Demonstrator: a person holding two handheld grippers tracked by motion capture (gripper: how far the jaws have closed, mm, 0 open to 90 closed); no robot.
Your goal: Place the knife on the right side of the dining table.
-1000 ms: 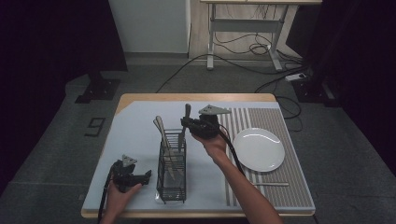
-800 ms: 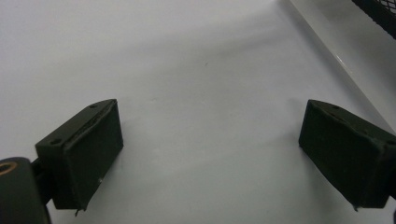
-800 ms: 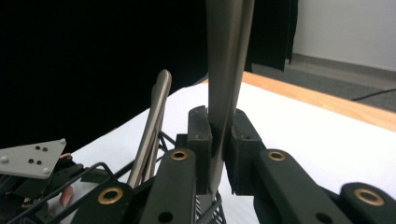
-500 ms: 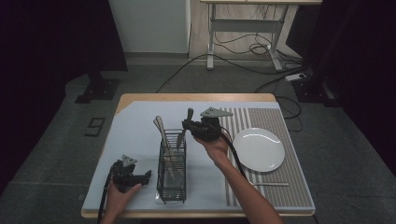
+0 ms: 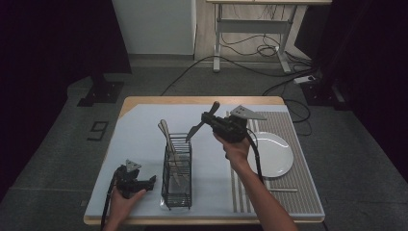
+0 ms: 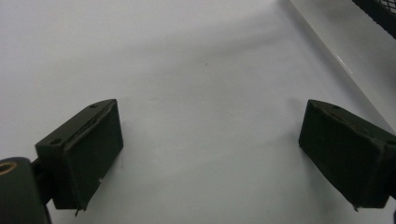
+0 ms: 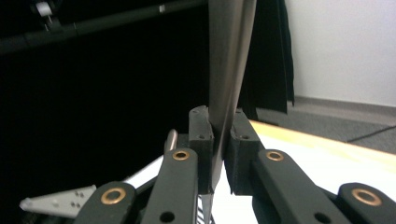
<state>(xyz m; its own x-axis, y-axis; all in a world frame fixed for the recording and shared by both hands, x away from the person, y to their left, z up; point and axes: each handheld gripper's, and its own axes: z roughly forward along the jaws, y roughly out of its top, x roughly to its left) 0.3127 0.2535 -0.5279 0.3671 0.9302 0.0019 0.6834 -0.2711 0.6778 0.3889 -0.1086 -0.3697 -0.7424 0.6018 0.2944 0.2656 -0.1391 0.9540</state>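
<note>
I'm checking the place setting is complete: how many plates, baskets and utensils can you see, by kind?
White plate: 1
Wire basket: 1
Utensils in the basket: 2, as far as the high view shows
Held utensil, in the right gripper: 1
Total: 5

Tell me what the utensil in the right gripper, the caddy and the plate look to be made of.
Utensil in the right gripper: probably stainless steel, going by its smooth grey, dully reflective surface. Caddy: thin dark wire mesh you can see through, likely coated or painted metal. Plate: plain glossy white, likely ceramic, though melamine would look the same.
</note>
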